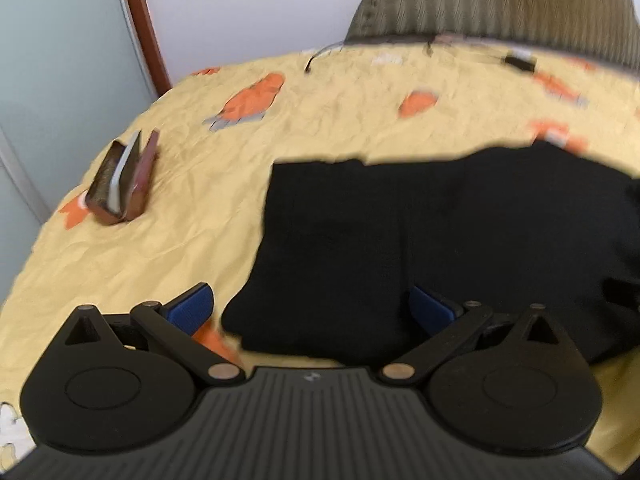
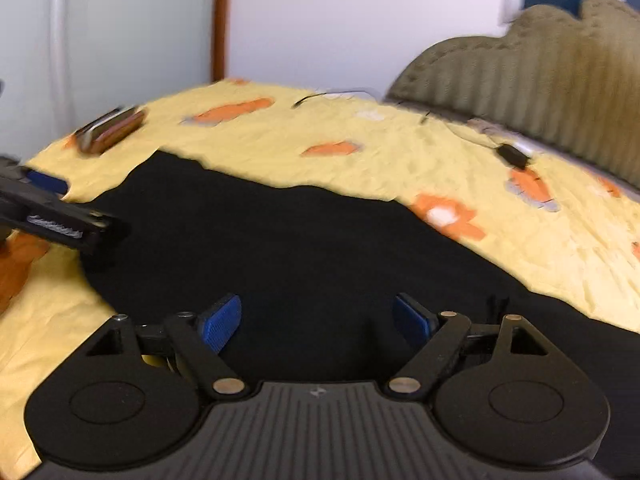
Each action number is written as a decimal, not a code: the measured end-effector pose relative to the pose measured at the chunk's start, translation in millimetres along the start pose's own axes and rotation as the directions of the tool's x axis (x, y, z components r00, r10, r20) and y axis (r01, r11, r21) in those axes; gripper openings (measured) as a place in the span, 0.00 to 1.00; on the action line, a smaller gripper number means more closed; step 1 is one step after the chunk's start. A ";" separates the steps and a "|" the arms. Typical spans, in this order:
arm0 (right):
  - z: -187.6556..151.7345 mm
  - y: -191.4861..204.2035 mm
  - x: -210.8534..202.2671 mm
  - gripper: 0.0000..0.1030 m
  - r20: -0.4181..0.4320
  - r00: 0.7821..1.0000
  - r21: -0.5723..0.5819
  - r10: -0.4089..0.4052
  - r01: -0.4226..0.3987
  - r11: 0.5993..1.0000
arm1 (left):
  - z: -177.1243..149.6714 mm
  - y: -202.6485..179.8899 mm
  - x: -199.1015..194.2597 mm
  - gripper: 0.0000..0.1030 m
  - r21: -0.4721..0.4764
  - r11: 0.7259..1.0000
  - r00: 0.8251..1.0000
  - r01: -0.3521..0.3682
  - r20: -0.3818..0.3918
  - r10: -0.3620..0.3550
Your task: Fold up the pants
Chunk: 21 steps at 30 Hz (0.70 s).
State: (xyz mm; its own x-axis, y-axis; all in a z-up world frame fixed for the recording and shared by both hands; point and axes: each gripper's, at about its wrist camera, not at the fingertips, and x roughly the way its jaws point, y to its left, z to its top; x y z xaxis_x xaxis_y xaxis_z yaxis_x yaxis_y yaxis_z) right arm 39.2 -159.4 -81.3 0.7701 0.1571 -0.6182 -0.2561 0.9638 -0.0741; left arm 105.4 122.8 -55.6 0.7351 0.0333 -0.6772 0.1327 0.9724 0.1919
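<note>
So there's a yellow bedsheet [image 1: 320, 128] with orange prints, and the black pants [image 2: 280, 248] are lying flat on it, folded over. Left gripper [image 1: 312, 308] has its fingers spread wide, nothing pinched. Right gripper [image 2: 318, 320] is spread too, hovering over the pants. A small brown case [image 1: 120, 184] sits far left.

We're in a home bedroom: a bed [image 2: 400, 160] under a yellow flowered sheet [image 1: 340, 120], ribbed headboard [image 1: 500, 4] behind, white walls [image 1: 248, 8].
</note>
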 end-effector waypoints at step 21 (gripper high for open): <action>-8.9 200.3 -3.0 0.94 0.354 0.935 -0.672 -0.033 0.279 0.686 | -25.6 123.2 -51.9 1.00 -0.384 0.923 0.999 -0.032 -0.039 0.018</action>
State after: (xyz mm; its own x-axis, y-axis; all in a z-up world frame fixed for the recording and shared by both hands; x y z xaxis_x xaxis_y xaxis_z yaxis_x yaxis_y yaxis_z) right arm -19.6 31.3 -101.2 0.9351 0.1916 -0.2981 -0.3536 0.5603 -0.7490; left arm 66.6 246.8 -15.1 0.7109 0.0603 -0.7007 -0.1566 0.9849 -0.0742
